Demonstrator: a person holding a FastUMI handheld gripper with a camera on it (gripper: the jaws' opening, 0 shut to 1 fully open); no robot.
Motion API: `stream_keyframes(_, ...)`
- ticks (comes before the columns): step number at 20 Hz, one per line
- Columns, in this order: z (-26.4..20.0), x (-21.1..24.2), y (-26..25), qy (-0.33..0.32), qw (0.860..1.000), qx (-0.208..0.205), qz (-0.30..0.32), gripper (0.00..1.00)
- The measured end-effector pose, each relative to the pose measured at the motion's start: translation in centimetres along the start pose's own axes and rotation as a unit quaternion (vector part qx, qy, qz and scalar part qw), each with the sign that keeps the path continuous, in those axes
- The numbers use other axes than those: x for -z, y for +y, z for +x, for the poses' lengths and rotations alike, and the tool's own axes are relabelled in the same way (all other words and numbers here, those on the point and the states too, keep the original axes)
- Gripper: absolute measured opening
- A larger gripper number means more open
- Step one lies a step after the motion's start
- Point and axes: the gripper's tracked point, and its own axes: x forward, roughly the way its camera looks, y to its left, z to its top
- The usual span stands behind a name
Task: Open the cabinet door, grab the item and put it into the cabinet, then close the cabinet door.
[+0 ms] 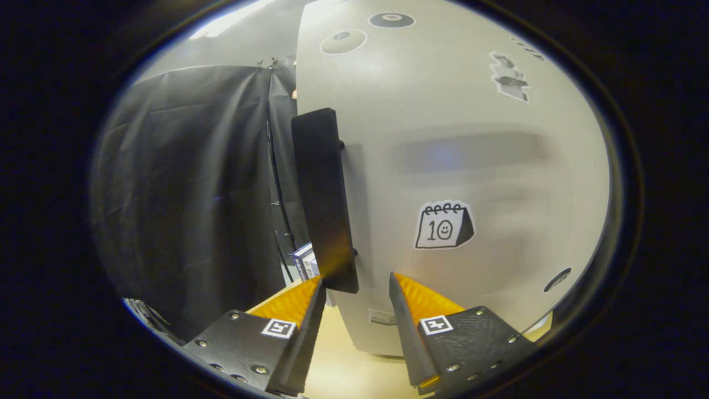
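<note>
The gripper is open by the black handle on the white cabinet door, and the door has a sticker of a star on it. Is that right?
Not quite: the sticker is a little calendar with a smiley face, not a star. The rest holds: in the gripper view the gripper is open, its fingers either side of the lower end of the black handle on the white cabinet door.

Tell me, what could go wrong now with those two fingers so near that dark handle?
The gripper is open, and the black vertical bar handle on the pale cabinet door sits nearer one finger than the other, so closing may catch it off-centre and slip. Only the handle's lower end lies between the fingers, so the hold may be weak. The small blue and white box stands beyond the door's edge; a swinging door might knock it.
</note>
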Motion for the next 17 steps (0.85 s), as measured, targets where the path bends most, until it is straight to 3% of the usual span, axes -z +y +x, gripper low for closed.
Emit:
stream_keyframes(10, -2.2, -1.8, 1.2, -0.027, 0.999, -0.028, 0.009, 0.67)
stream_keyframes(17, -6.7, -2.2, -2.2, -0.047, 0.998, 0.009, -0.043, 0.67)
